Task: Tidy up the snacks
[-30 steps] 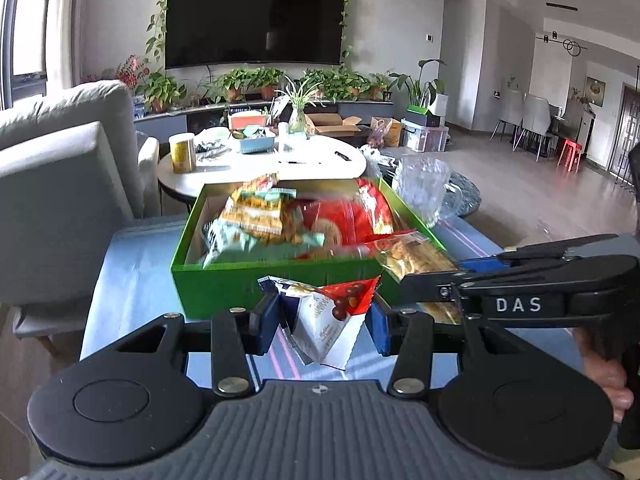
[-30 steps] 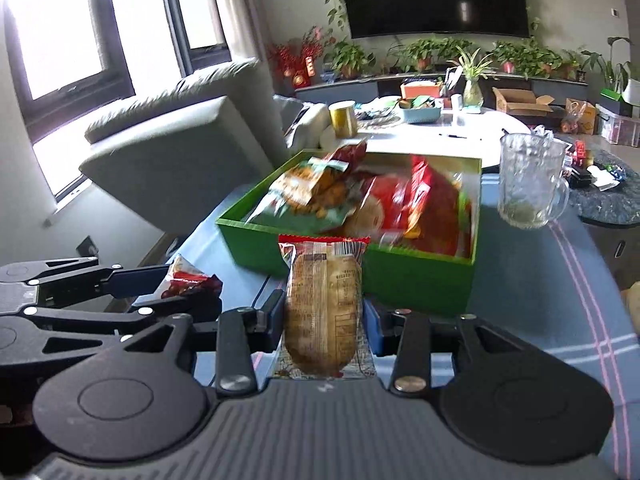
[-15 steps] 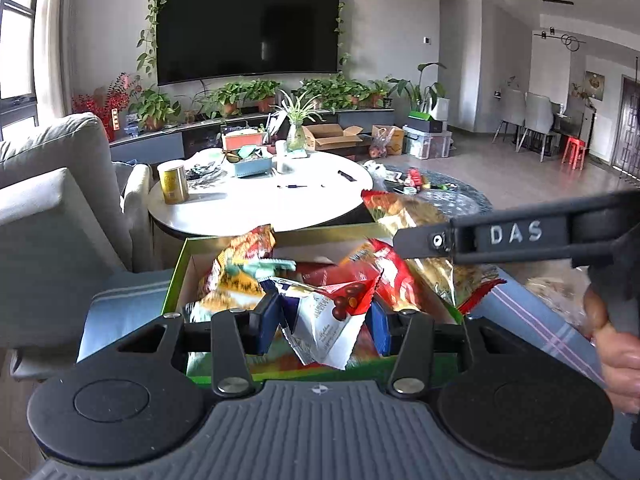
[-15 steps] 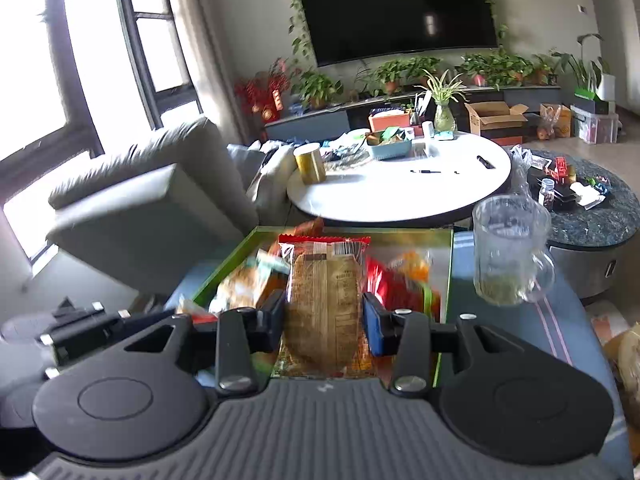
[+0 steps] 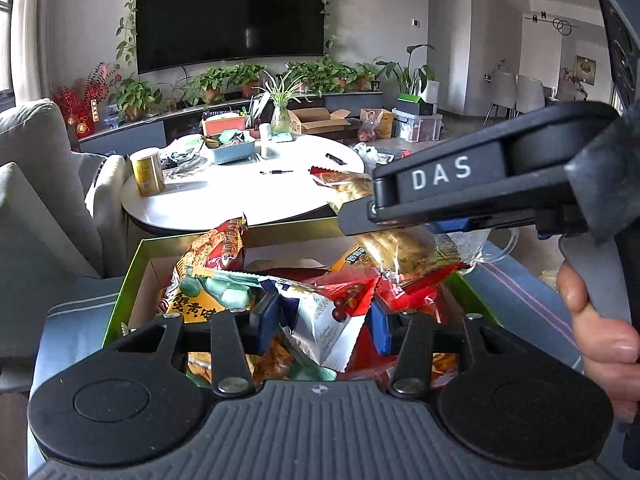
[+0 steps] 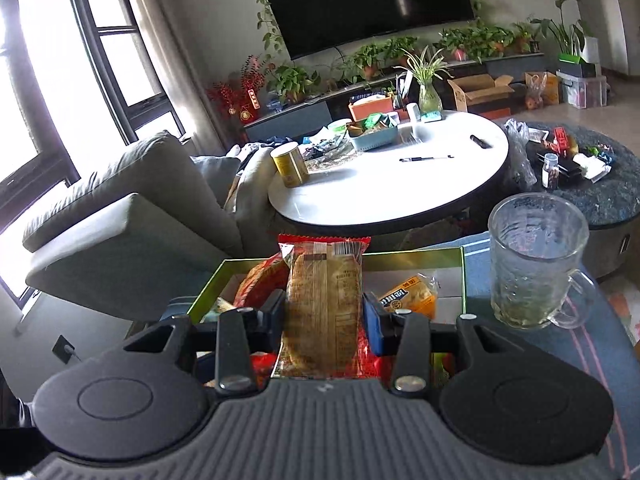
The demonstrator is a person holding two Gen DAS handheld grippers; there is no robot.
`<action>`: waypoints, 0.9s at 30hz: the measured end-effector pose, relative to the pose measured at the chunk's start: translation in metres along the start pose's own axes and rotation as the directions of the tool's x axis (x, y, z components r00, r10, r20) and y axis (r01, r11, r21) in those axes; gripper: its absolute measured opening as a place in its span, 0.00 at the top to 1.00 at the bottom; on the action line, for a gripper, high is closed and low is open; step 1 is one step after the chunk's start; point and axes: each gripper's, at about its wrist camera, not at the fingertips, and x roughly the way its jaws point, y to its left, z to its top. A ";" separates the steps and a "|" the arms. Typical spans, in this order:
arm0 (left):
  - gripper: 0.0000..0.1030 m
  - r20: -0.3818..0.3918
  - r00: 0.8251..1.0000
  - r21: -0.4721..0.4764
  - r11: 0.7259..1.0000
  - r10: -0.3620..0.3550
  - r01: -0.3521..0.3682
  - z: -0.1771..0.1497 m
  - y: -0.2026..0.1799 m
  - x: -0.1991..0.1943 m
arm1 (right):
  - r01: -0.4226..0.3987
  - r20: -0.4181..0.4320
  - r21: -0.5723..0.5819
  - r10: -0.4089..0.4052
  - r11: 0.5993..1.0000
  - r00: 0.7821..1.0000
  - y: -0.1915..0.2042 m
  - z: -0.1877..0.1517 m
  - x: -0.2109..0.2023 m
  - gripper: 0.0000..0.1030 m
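Green box [image 5: 132,280], pink-striped blue tablecloth [image 6: 580,344]

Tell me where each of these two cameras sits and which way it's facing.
Left wrist: on the left gripper, looking along its fingers over the green cardboard box; it clamps a silver chocolate-ball packet; the right gripper and a hand cross.
Right wrist: on the right gripper, facing the box; it clamps a clear-wrapped pastry beside a glass mug.
Shared: box, pastry, round white table.

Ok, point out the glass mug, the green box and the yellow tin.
glass mug [image 6: 536,264], right wrist view, on its ribbed wall.
green box [image 6: 416,258], right wrist view, on its far rim.
yellow tin [image 5: 148,172], left wrist view, on its side label.
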 end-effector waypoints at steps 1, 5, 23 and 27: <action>0.58 -0.002 1.000 -0.001 1.000 -0.001 0.001 0.000 0.000 0.001 | 0.001 -0.004 -0.001 -0.001 1.000 1.000 0.000 0.000 0.002 0.16; 0.58 -0.006 1.000 -0.008 1.000 -0.005 0.005 -0.003 0.001 0.002 | 0.001 -0.011 -0.012 -0.001 1.000 1.000 0.005 -0.001 0.007 0.16; 0.48 -0.018 1.000 -0.028 0.999 0.016 -0.017 -0.012 0.002 -0.015 | 0.005 0.001 -0.003 -0.005 1.000 1.000 0.006 -0.001 0.003 0.16; 0.48 -0.011 1.000 -0.015 1.000 0.024 -0.024 -0.015 0.001 -0.023 | 0.005 0.007 0.010 -0.006 1.000 1.000 0.003 -0.004 -0.002 0.16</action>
